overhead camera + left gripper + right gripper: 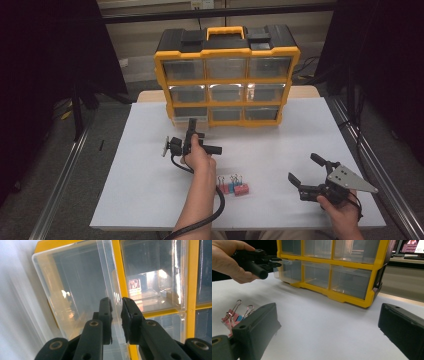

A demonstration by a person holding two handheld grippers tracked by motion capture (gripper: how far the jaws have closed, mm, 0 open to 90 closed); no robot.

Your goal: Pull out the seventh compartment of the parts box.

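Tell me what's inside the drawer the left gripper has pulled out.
The pulled-out clear drawer looks empty through its walls; the left gripper pinches its front lip. Glare and its jaws cover the lower front corner.

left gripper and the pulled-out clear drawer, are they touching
Touching. In the left gripper view the left gripper has its two black fingers pinched on the front wall of the clear drawer, one on each side, with no gap showing.
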